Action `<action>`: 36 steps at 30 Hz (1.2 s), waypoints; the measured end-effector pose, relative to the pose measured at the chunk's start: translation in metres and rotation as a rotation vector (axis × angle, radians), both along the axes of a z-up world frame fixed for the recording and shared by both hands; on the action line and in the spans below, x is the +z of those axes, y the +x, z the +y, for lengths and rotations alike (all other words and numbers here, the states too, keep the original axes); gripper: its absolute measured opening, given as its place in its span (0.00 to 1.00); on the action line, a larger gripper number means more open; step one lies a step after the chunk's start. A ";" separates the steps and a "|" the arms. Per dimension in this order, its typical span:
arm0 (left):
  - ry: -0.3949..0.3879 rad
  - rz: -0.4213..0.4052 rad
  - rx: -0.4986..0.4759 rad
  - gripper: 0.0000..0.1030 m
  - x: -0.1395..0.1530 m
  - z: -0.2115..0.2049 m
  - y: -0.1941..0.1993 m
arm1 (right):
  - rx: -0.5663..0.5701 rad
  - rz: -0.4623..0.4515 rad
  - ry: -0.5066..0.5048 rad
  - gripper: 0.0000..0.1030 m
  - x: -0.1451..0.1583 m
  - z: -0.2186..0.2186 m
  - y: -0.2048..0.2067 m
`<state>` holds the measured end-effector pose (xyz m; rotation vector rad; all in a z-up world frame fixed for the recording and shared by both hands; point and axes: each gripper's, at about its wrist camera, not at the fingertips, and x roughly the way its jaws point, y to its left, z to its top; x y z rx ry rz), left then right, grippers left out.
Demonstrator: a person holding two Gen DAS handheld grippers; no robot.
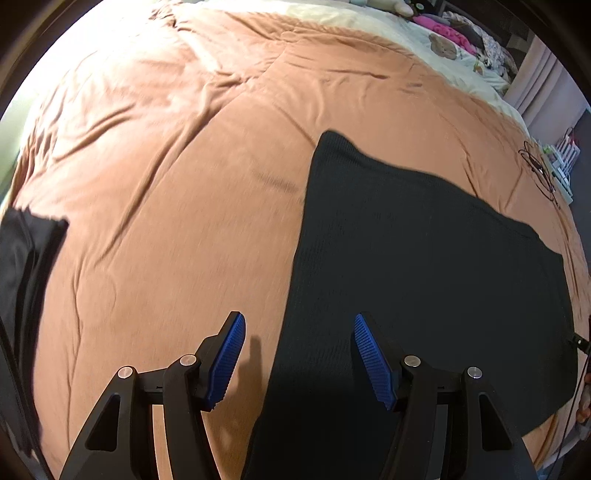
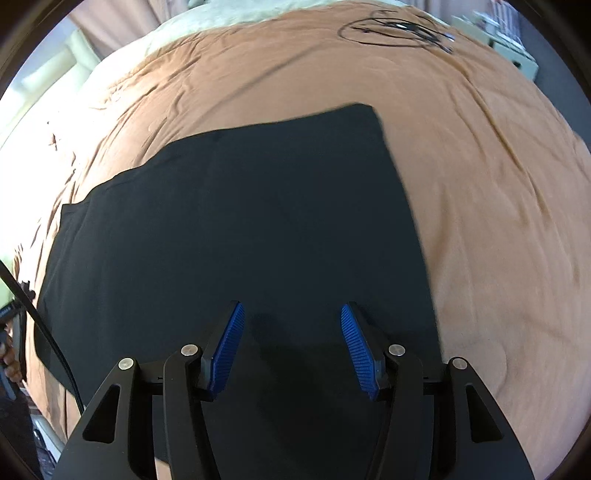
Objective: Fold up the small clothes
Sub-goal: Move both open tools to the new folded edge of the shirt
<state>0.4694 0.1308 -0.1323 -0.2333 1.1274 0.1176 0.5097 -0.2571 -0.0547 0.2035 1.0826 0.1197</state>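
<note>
A black garment (image 1: 424, 266) lies spread flat on a bed covered by an orange-brown quilt (image 1: 177, 177), its edges straight and its surface smooth, with a fine ribbed weave showing in the left wrist view. The left tongs (image 1: 299, 360) hang above the garment's left edge, jaws standing apart with nothing between the blue ribbed pads (image 1: 225, 363); one pad is over the bare quilt, the other over the black cloth. The right tongs (image 2: 291, 349) hover over the near part of the same garment (image 2: 236, 229), also parted and holding nothing, with the cloth beneath both pads (image 2: 227, 350). At the left rim of the left wrist view a second dark piece of cloth (image 1: 26, 266) lies on the quilt, well apart from the spread garment. A loop of thin black cable (image 2: 399, 31) rests on the quilt near the far edge of the bed.
</note>
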 end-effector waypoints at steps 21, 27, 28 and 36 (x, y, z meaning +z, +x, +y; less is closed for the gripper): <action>-0.074 0.031 0.038 0.25 -0.028 0.021 -0.122 | -0.121 -0.033 0.149 0.32 -0.011 -0.066 -0.141; -0.187 -0.044 0.082 0.30 -0.016 0.033 -0.142 | -0.162 -0.068 0.322 0.33 -0.012 -0.085 -0.162; -0.207 -0.055 0.090 0.35 -0.015 0.034 -0.145 | -0.170 -0.068 0.363 0.33 -0.015 -0.088 -0.165; -0.339 -0.083 0.128 0.44 -0.029 0.036 -0.148 | -0.233 -0.033 0.574 0.33 -0.047 -0.104 -0.169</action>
